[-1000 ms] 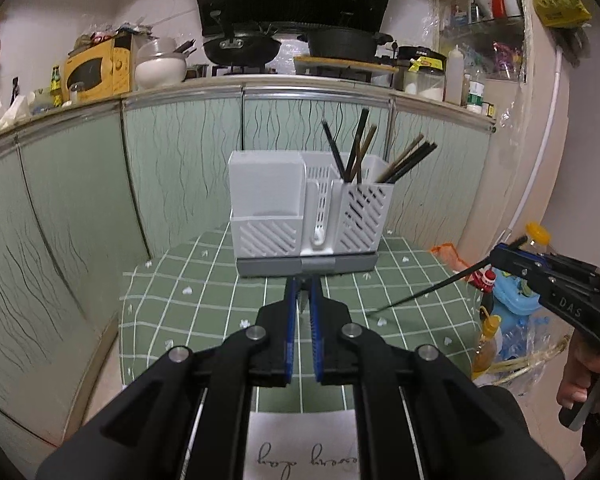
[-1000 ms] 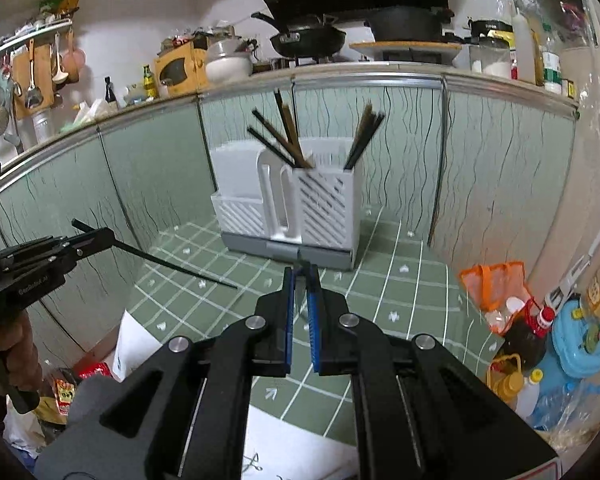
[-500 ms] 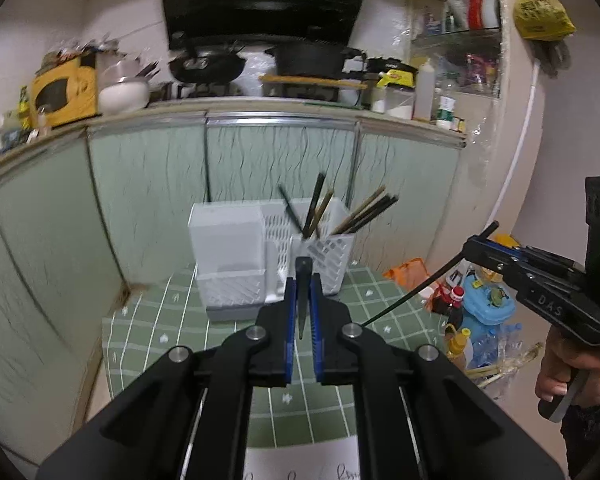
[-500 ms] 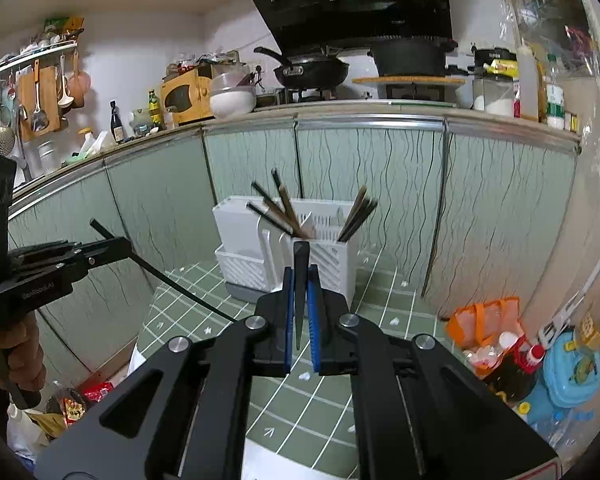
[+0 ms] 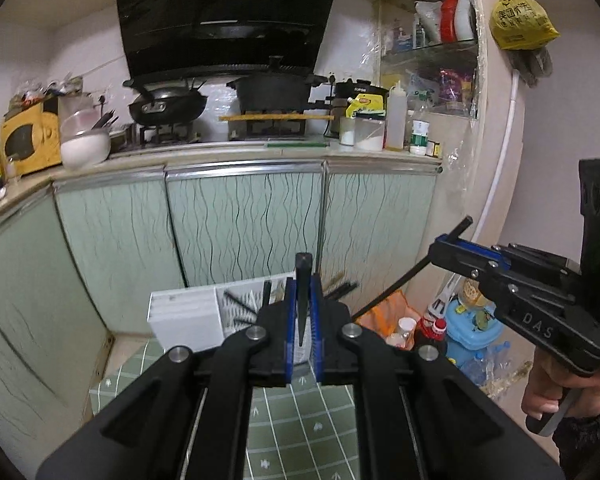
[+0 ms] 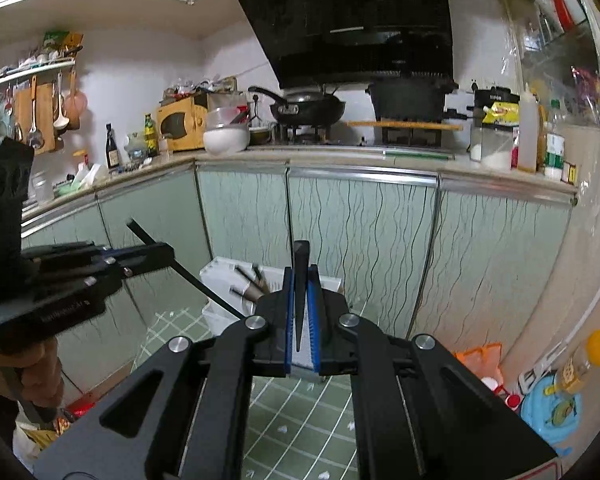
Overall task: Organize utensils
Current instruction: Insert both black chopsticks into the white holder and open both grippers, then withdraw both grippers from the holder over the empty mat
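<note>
Each gripper is shut on one black chopstick. My left gripper (image 5: pixel 302 276) holds its chopstick (image 5: pixel 302 300) end-on; it also shows in the right wrist view (image 6: pixel 204 286), slanting down. My right gripper (image 6: pixel 301 268) holds its chopstick (image 6: pixel 301 292); in the left wrist view this chopstick (image 5: pixel 396 286) slants down-left from the right gripper (image 5: pixel 440 248). The white slotted utensil holder (image 5: pixel 184 316) stands below and ahead on the green checked tablecloth (image 5: pixel 300 420), partly hidden behind the grippers, with several dark chopsticks (image 5: pixel 240 304) in it. It also shows in the right wrist view (image 6: pixel 224 276).
Pale green cabinets (image 5: pixel 244 220) with a counter stand behind the table. Bottles, an orange bag and a blue container (image 5: pixel 468 328) sit on the floor to the right. A white paper lies at the table's near edge, mostly hidden.
Both grippers have risen and tilted up with their chopsticks. The utensil holder has dropped low in both views and the counter and stove now fill the middle.
</note>
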A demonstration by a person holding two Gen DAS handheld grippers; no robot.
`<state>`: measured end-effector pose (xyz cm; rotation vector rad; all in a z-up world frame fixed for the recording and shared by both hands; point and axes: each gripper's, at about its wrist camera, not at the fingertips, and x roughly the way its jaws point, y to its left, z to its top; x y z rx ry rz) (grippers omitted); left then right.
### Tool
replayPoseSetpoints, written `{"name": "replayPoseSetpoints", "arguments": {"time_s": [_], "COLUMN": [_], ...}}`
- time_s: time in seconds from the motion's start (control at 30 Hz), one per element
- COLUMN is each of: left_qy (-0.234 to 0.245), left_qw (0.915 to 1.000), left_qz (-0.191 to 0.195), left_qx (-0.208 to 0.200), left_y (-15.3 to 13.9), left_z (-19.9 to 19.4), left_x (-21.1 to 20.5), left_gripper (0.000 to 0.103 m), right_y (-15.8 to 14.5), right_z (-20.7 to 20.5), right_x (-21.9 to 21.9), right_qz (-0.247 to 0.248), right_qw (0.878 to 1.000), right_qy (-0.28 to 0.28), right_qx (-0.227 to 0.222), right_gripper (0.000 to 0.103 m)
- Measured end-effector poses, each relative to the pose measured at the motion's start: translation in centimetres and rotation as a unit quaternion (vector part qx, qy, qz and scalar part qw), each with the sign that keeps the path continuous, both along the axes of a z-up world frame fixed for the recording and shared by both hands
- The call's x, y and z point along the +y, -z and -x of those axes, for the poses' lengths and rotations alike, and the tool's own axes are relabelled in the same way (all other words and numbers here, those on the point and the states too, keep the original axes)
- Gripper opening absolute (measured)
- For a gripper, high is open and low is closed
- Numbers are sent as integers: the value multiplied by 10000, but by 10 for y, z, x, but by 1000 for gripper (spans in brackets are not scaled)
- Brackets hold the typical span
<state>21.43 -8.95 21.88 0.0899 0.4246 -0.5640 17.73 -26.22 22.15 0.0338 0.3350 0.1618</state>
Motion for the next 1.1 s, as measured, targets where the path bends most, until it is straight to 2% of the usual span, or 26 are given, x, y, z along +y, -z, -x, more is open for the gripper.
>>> {"name": "replayPoseSetpoints", "arguments": {"time_s": [0.17, 0.33, 0.5, 0.7, 0.73, 0.77, 0.8, 0.83, 0.9, 1.0, 1.1], "left_qy": [20, -23, -57, -49, -6, -47, -171, -262, -387, -450, -458], "left_qw": [9999, 9999, 9999, 9990, 9987, 9983, 9978, 9978, 9983, 9977, 9976], "left_qz": [-60, -114, -138, -265, -302, -338, -401, -419, -418, -508, -510], "left_qx": [-104, -114, 62, 342, 421, 467, 497, 450, 108, 69, 30], "left_y": [-17, -24, -12, 10, 15, 18, 21, 22, 20, 17, 13], "left_z": [-22, -50, -85, -113, -117, -120, -121, -120, -110, -104, -92], "left_x": [-14, -21, -25, -29, -29, -29, -28, -27, -22, -17, -8], "left_gripper": [8, 8, 8, 8, 11, 37, 60, 97, 99, 99, 99], "right_y": [-23, -29, -19, 9, 14, 17, 20, 23, 25, 26, 26], "right_z": [-25, -56, -87, -124, -130, -133, -135, -134, -127, -120, -107], "right_x": [-9, -17, -22, -24, -26, -28, -30, -33, -35, -40, -44], "right_qz": [-5, 5, -40, -52, -84, -140, -176, -162, -71, -43, -6], "right_qw": [10000, 9999, 9999, 9992, 9988, 9984, 9982, 9984, 9990, 9986, 9985], "right_qy": [38, 89, 82, 10, -29, -50, -23, 85, 240, 357, 418], "right_qx": [-85, -69, 72, 398, 490, 546, 582, 527, 370, 381, 339], "right_gripper": [6, 6, 6, 6, 11, 21, 54, 78, 81, 95, 95]}}
